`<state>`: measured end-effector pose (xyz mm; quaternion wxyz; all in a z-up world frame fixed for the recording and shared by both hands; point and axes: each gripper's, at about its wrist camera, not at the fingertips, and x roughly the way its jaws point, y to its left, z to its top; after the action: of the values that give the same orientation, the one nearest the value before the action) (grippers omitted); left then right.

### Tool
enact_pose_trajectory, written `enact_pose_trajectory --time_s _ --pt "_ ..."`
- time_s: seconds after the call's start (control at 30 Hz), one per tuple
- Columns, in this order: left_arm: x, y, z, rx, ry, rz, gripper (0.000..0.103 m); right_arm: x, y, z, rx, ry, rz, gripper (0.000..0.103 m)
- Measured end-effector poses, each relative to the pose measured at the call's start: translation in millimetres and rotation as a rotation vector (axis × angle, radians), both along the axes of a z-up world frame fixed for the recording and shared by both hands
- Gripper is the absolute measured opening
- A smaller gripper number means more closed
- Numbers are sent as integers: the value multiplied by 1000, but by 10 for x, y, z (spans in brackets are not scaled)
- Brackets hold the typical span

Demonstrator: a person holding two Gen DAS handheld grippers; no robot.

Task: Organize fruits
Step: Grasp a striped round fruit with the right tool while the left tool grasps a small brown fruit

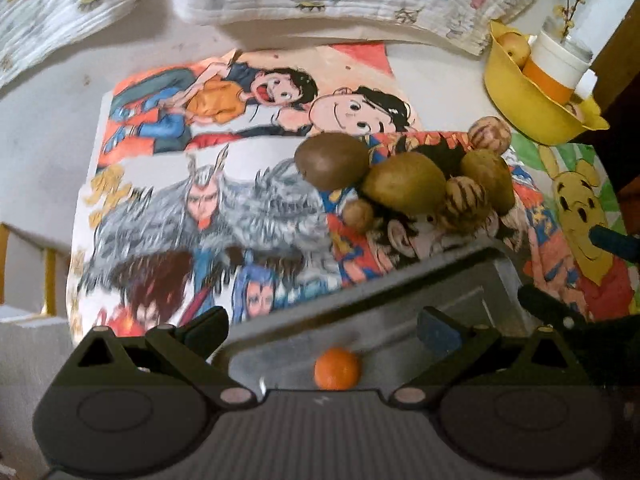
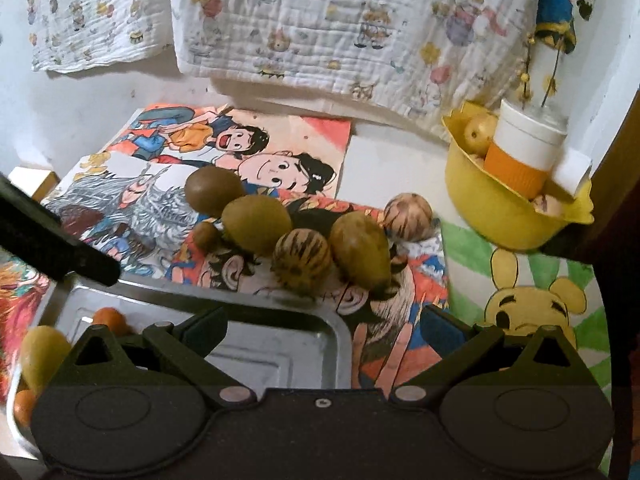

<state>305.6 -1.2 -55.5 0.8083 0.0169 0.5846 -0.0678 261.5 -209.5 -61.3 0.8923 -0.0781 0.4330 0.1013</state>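
Note:
A pile of fruit lies on the picture-covered table: a brown oval fruit [image 1: 332, 160] [image 2: 214, 192], two green ones [image 2: 256, 224] [image 2: 362, 252], two striped round ones [image 2: 302, 262] [image 2: 408, 216] and a small brown one [image 2: 206, 234]. A metal tray [image 1: 400, 300] [image 2: 280, 344] sits in front of the pile. It holds a small orange [image 1: 337, 368] [image 2: 110, 318], a green fruit [image 2: 42, 354] and a second orange [image 2: 24, 404]. My left gripper [image 1: 320, 332] hangs open over the tray, just above the orange. My right gripper [image 2: 322, 326] is open over the tray's right corner, empty.
A yellow bowl [image 2: 500, 208] [image 1: 532, 92] at the back right holds a white cup with an orange sleeve [image 2: 524, 152] and pale fruit. Printed cloths [image 2: 320, 32] hang along the back wall. The other gripper's dark finger [image 2: 52, 240] crosses the left side.

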Motion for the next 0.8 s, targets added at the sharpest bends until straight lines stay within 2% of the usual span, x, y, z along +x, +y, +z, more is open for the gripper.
enact_pose_trajectory --time_s 0.13,0.23,0.4,0.47,0.53,0.8 --pt "173 -135 -71 92 -59 -39 102 90 71 -75 -30 -7 -4 102" --pt "293 -200 -130 115 -79 -87 102 165 139 -144 -72 -2 4 99" --pt "452 -222 -244 107 -75 -141 99 257 216 -256 -119 18 29 93" --pt "491 -226 -289 103 -71 -164 96 297 248 -291 -132 20 48 88" --pt "526 -229 -339 93 -61 -185 90 343 273 -320 -143 21 63 86" --pt "607 -220 -437 32 -44 -222 78 522 386 -370 -166 23 120 78"
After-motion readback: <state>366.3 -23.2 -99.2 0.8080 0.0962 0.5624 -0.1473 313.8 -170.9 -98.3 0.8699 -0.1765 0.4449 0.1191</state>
